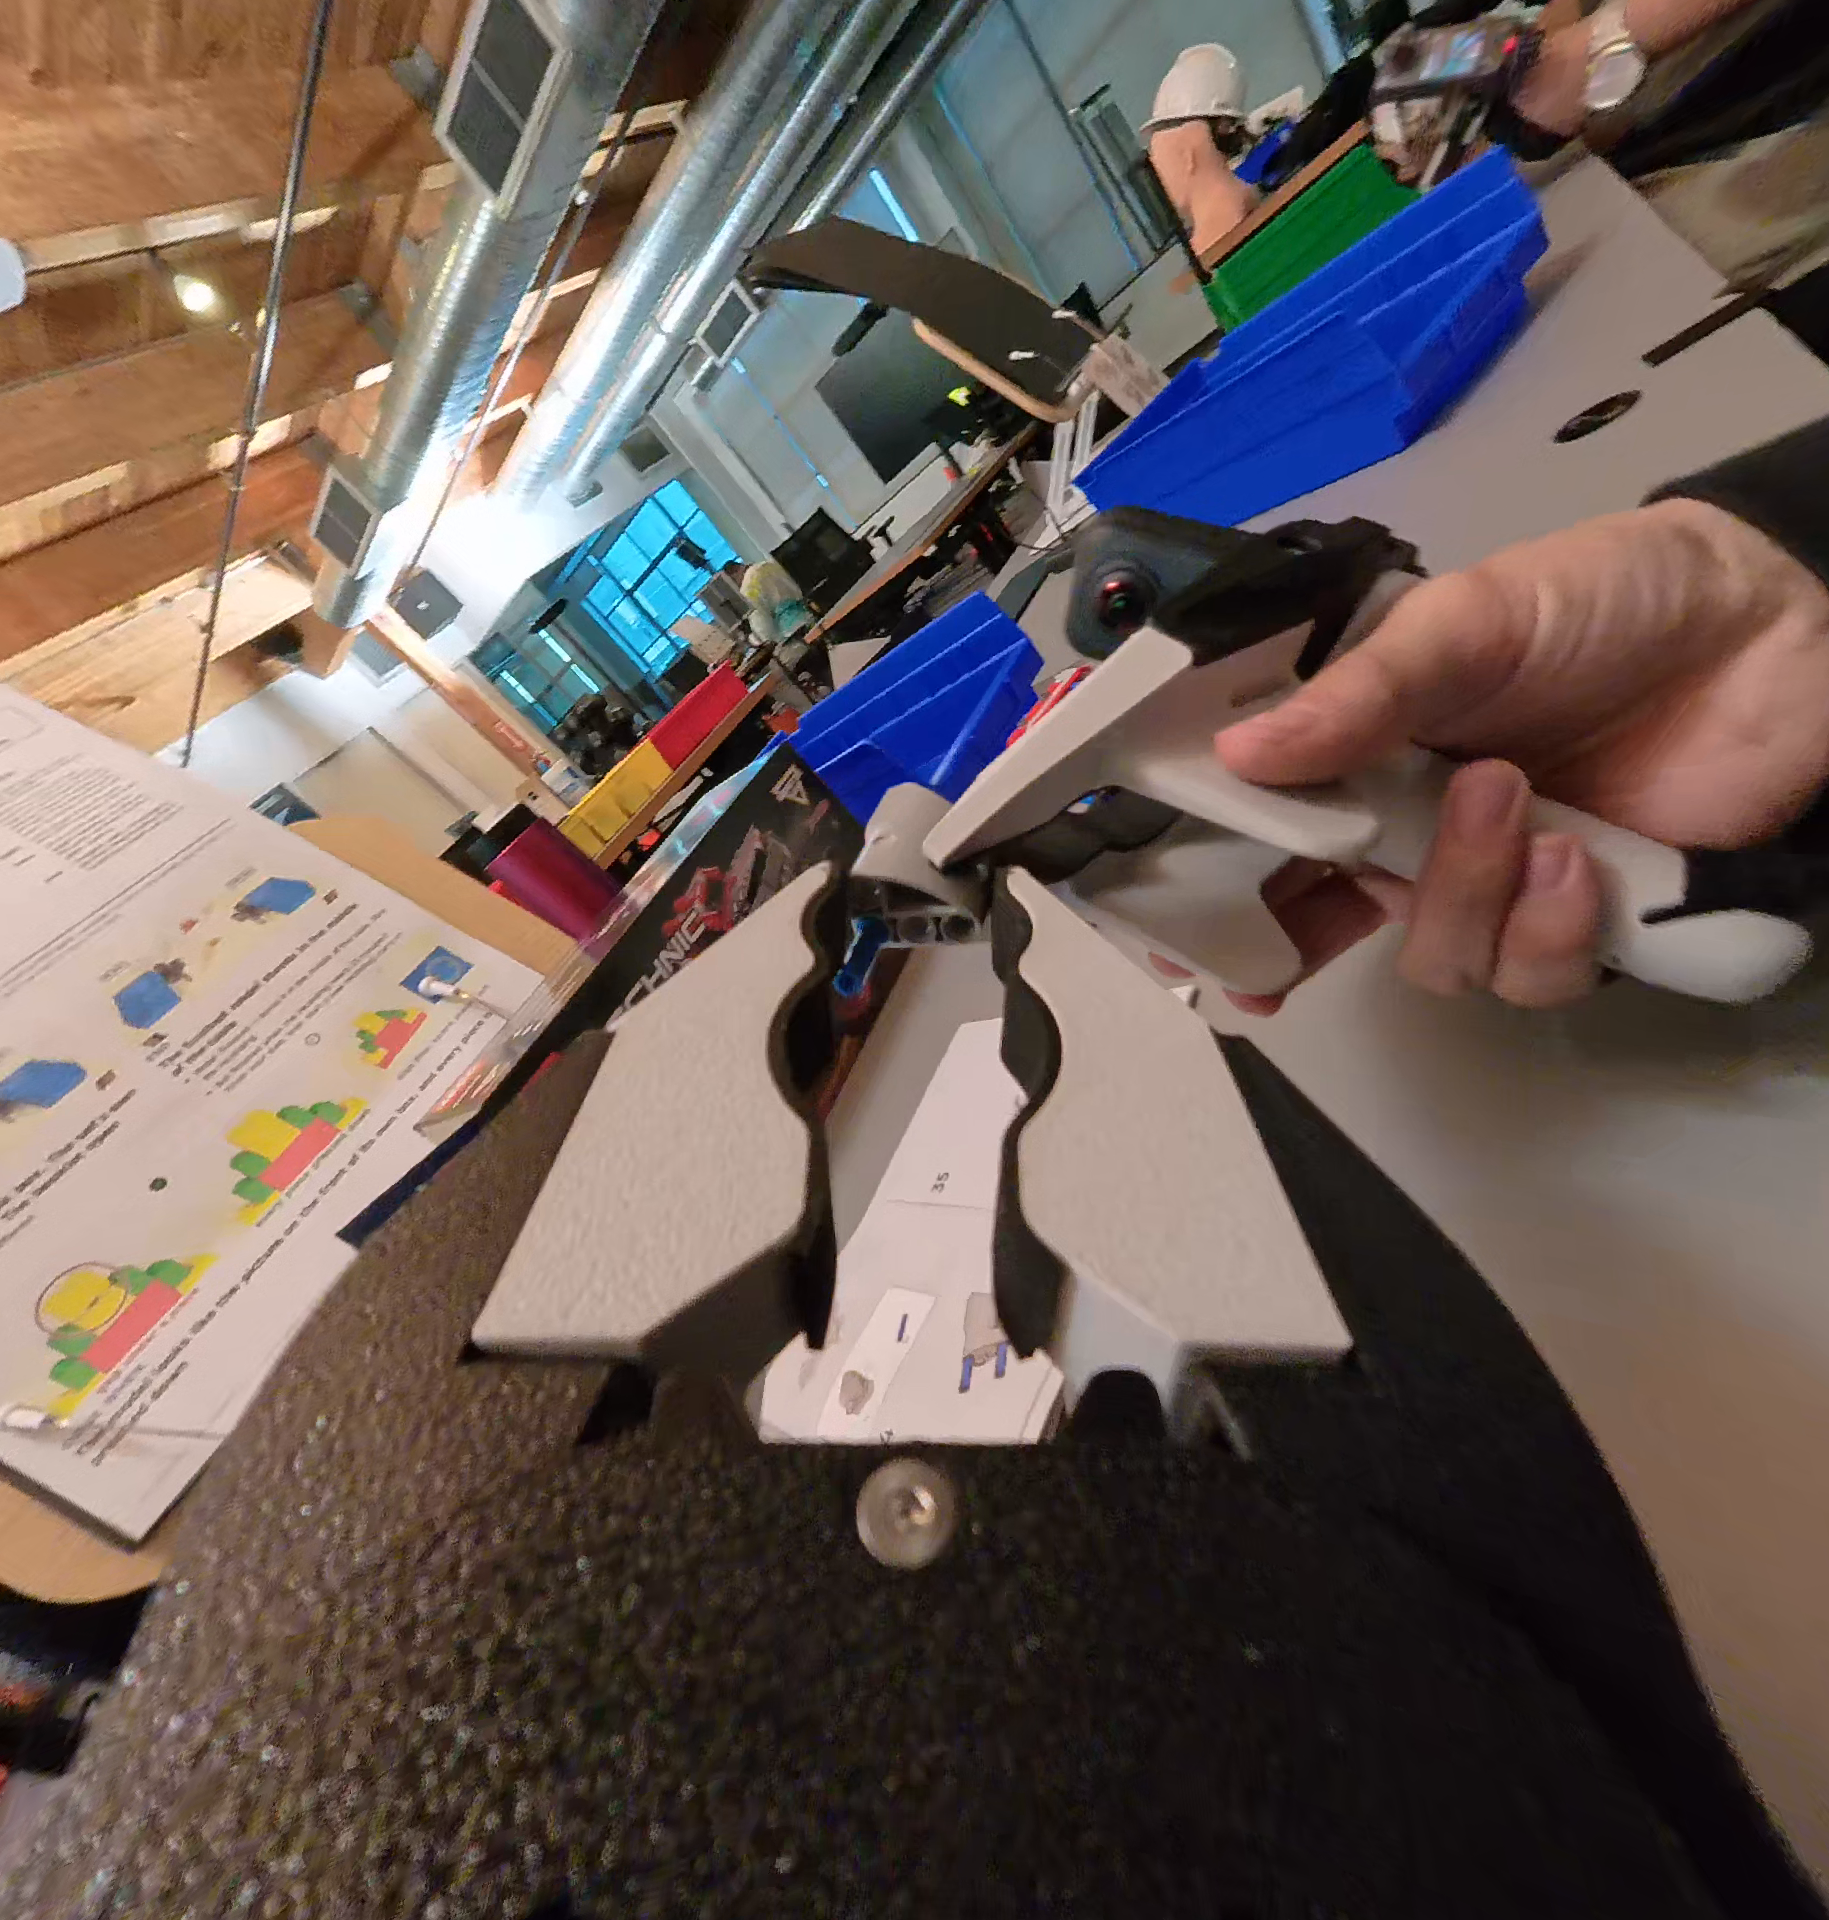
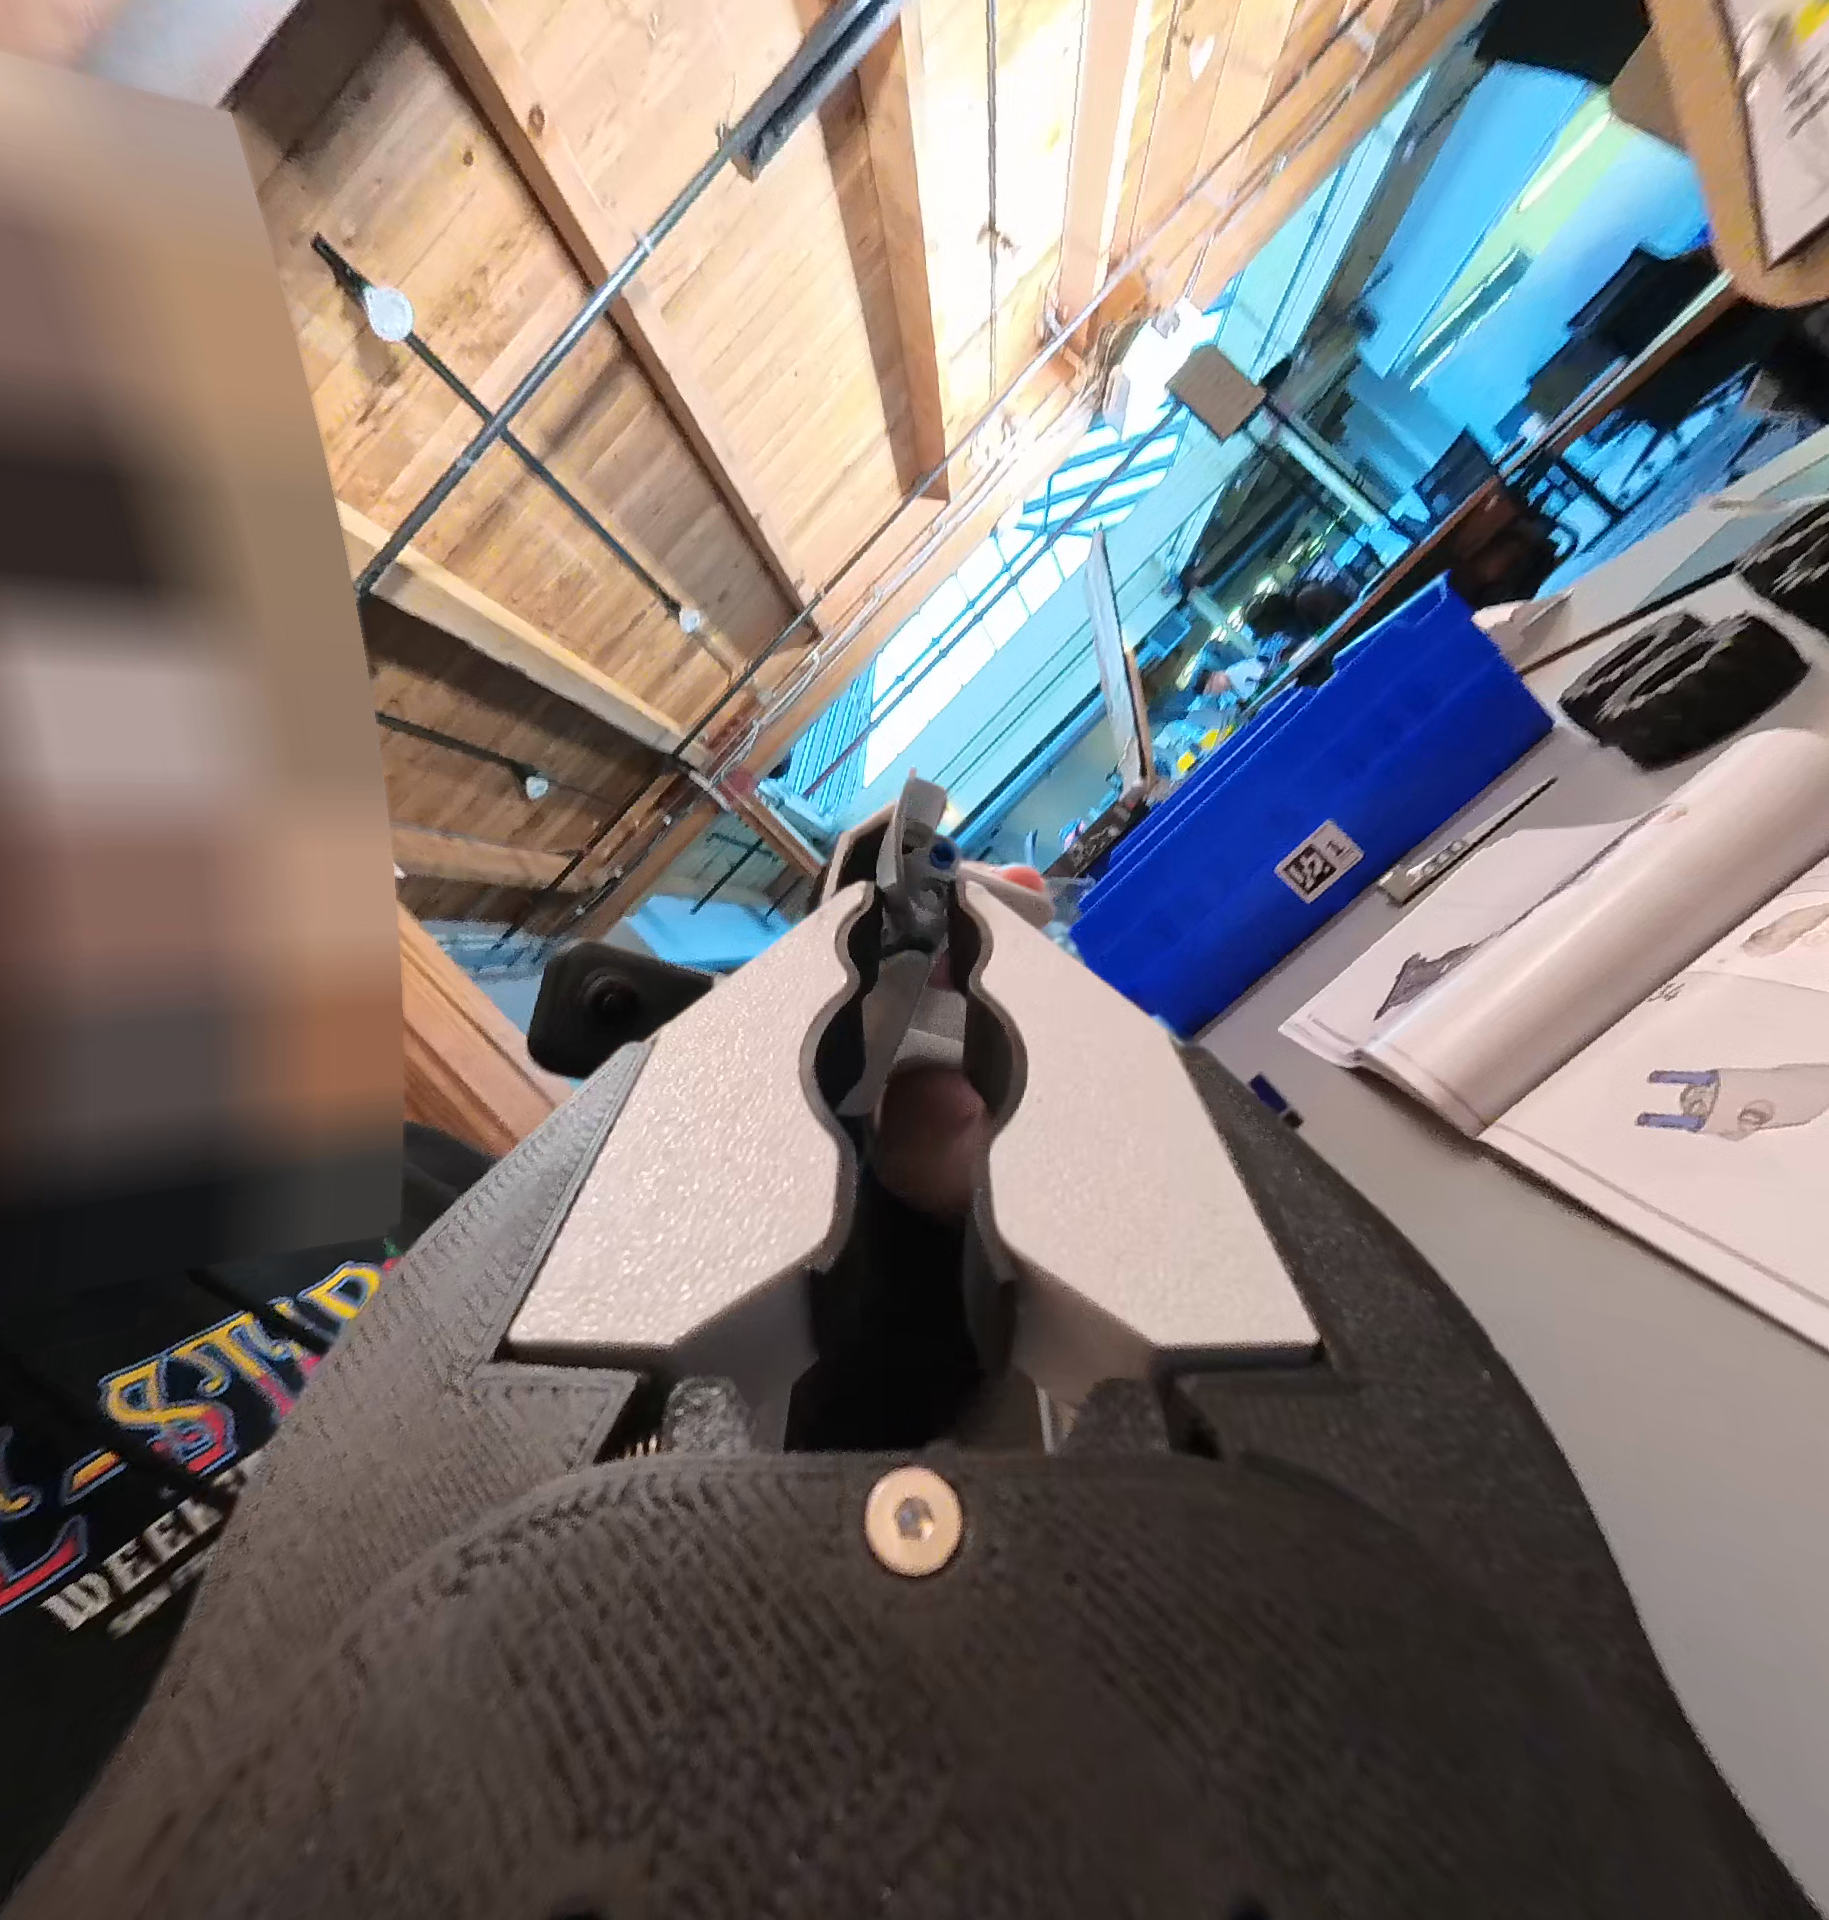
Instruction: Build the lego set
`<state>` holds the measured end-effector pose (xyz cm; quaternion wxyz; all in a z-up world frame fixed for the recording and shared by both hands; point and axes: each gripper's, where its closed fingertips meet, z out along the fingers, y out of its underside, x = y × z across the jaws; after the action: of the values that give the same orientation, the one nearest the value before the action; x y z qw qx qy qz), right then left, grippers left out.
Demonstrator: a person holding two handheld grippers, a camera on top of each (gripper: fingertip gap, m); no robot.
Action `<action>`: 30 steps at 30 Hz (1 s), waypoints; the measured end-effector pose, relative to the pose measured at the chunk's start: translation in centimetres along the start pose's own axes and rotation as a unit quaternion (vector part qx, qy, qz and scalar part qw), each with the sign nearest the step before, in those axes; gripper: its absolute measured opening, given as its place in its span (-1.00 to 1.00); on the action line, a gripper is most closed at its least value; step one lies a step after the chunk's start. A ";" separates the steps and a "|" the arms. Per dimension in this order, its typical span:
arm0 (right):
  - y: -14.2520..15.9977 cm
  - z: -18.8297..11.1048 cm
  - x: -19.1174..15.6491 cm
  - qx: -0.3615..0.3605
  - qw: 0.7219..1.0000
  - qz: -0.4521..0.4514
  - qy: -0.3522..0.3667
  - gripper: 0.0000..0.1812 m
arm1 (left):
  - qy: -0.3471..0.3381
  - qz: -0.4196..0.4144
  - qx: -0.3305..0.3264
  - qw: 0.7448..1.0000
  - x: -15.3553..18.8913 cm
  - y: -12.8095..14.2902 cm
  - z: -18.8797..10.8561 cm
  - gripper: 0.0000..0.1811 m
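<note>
**Joining two held lego parts mid-air, grippers tip to tip**

Mating step looks underway: both grippers are raised off the grey surface (image 1: pixel 1575 1143) and meet at the tips. Left gripper (image 1: pixel 915 914) has its fingers (image 1: pixel 712 1122) narrowed at the tips around a small grey lego beam (image 1: pixel 925 920) w/ a blue pin piece (image 1: pixel 860 951) hanging just beside it; gap further back stays wide. Whether the pads truly pinch the beam or only frame it, can't tell for sure, though it reads as gripped.

Right gripper (image 2: pixel 915 914), held by a hand (image 1: pixel 1575 727), is closed on a thin grey lego panel (image 2: pixel 894 987), upright btw its fingers, blue pin tip at top.

Instruction booklet (image 2: pixel 1616 1039) lies open on the surface to the right, blue bins (image 2: pixel 1325 821) behind it; a printed sheet (image 1: pixel 141 1091) sits on the left.

Next move, as I judge it: line up pin and hole, press together along the pin axis, keep both grips firm. Risk: a slight tilt and the pin jams or the part slips.
</note>
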<state>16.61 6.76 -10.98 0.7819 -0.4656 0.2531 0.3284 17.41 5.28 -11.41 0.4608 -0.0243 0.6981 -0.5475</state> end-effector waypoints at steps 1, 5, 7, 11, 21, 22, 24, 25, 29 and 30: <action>-0.2 0.1 0.2 0.013 1.000 -0.001 0.006 -0.89 | -0.013 -0.001 -0.007 1.000 -0.2 0.1 0.1 -0.73; -1.0 0.2 -0.2 0.067 0.998 0.014 -0.012 -0.88 | -0.058 0.000 -0.002 0.998 -0.8 -0.4 0.3 -0.74; -1.1 0.3 -0.6 0.075 0.997 -0.009 -0.011 -0.89 | -0.062 -0.008 0.015 0.998 -0.8 -0.7 0.2 -0.74; -1.4 0.8 -1.7 0.083 0.995 -0.052 -0.009 -0.90 | -0.060 -0.059 0.062 0.995 -1.3 -1.7 -0.2 -0.73; -1.4 0.0 -3.8 -0.083 0.813 -0.561 0.131 -0.92 | 0.040 -0.033 0.065 0.997 0.7 -1.5 -0.7 -0.57; -1.1 -0.2 -3.6 -0.109 0.762 -0.622 0.141 -0.92 | 0.048 -0.044 0.072 0.995 0.5 -1.8 -1.0 -0.57; -0.8 -0.6 -3.5 -0.135 0.669 -0.714 0.154 -0.93 | 0.051 -0.060 0.086 0.993 -0.1 -2.3 -1.5 -0.64; -0.6 -0.7 -3.4 -0.144 0.648 -0.732 0.152 -0.93 | 0.048 -0.057 0.088 0.993 -0.3 -2.4 -1.7 -0.69; 0.7 -0.3 -3.9 -0.154 0.657 -0.729 0.117 -0.93 | 0.064 -0.020 0.085 0.994 0.3 -2.7 -2.0 -0.70; 0.9 -0.2 -4.0 -0.156 0.660 -0.727 0.111 -0.93 | 0.072 -0.014 0.085 0.994 0.5 -2.8 -2.1 -0.69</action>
<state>13.32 5.77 -8.77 0.6541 -0.6493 -0.1361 -0.3635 14.34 5.45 -9.57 0.4019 0.0454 0.6799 -0.6117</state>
